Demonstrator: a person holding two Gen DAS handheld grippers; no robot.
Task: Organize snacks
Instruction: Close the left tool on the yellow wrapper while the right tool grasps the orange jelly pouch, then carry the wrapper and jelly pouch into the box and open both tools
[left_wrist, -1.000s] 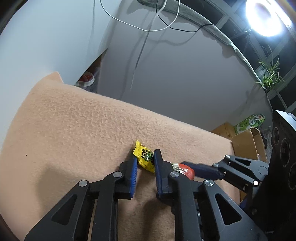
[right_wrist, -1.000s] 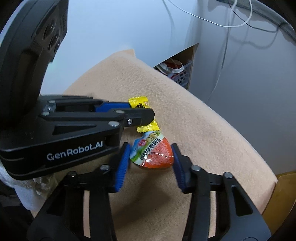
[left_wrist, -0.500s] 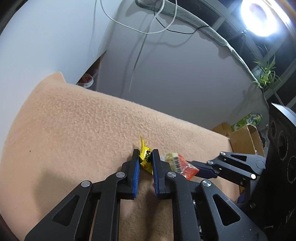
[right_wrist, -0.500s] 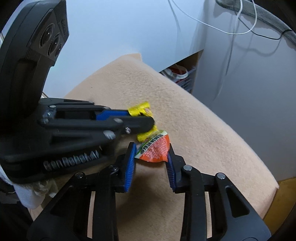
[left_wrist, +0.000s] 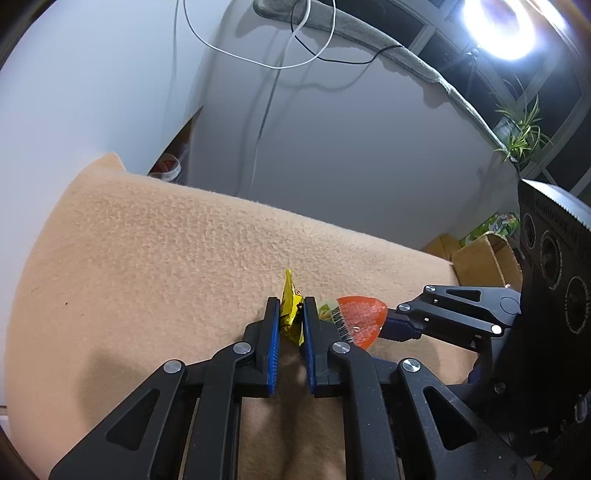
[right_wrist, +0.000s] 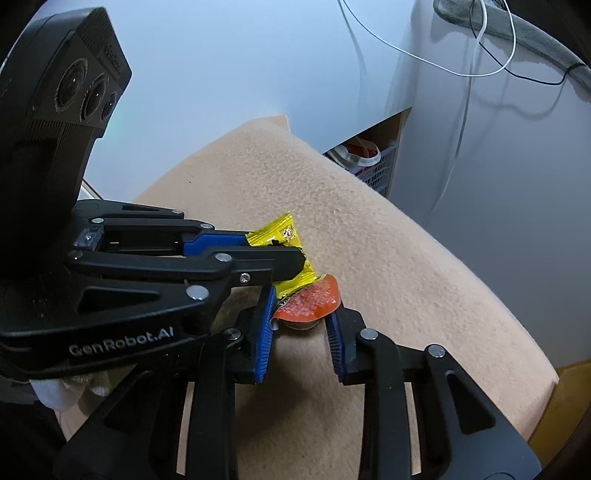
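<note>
Left wrist view: left gripper (left_wrist: 291, 317) clenched on yellow candy wrapper (left_wrist: 290, 308), now pinched upright off the beige blanket (left_wrist: 166, 258).

Right wrist view: right gripper (right_wrist: 300, 323), just closing, clamped on orange jelly cup (right_wrist: 310, 301). Both snacks probably ready to lift.

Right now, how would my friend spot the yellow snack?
Find the peach blanket covering the table. Near its middle, two black tongs meet; the yellow candy wrapper stands pinched on edge in the left tongs. Its neighbour, the orange jelly cup, is rounder, with a clear cup.
</note>
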